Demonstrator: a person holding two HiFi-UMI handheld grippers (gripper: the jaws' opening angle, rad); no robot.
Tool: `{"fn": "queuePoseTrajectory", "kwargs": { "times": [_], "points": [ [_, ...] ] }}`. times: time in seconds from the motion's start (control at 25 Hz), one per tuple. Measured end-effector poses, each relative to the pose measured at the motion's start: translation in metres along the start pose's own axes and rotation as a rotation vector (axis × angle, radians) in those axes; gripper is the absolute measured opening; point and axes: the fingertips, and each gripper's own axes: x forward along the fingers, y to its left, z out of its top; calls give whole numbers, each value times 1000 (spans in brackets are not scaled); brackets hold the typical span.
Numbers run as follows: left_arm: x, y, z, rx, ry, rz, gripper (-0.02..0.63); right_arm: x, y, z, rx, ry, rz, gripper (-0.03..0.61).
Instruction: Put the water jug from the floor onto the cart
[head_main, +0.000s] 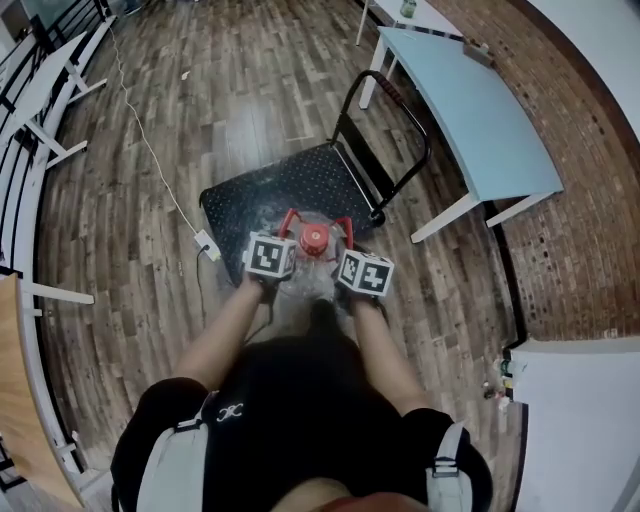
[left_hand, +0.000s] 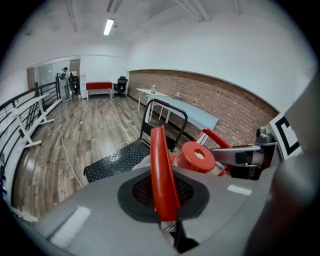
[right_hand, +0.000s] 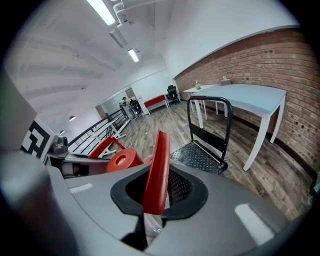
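One black diamond-plate platform cart (head_main: 270, 195) stands on wood floor (head_main: 200, 100); clear plastic water jug with red cap (head_main: 312, 241) is at its near edge. Your left gripper (left_hand: 165, 200) clamps one red jug handle (left_hand: 161, 160), your right gripper (right_hand: 155, 197) clamps the other red handle (right_hand: 159, 160).

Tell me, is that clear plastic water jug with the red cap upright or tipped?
Upright: in the head view the water jug's red cap faces straight up.

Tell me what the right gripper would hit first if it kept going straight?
The right gripper clamps the clear water jug's red plastic handle. Past that, probably the black studded metal cart deck, though depth is unclear.
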Motion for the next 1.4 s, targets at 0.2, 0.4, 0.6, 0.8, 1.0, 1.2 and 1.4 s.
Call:
{"fn": "queuePoseTrajectory", "kwargs": {
  "times": [0.2,0.4,0.6,0.8,1.0,1.2,1.4],
  "points": [
    [38,17,23,-60,24,23,2,45,-14,27,-35,64,41,52],
    [74,35,56,-91,25,60,2,91,-28,62,-71,107,86,52],
    [108,44,76,-138,45,114,2,126,-46,85,-102,161,122,51],
    [138,57,96,-180,50,135,2,163,-58,105,-111,212,164,51],
    [169,77,104,-209,49,132,2,204,-64,112,-110,256,153,51],
    [202,97,91,-233,75,140,2,240,-71,100,-110,292,152,52],
    [227,112,81,-246,92,138,2,271,-78,85,-144,303,125,52]
  ]
}}
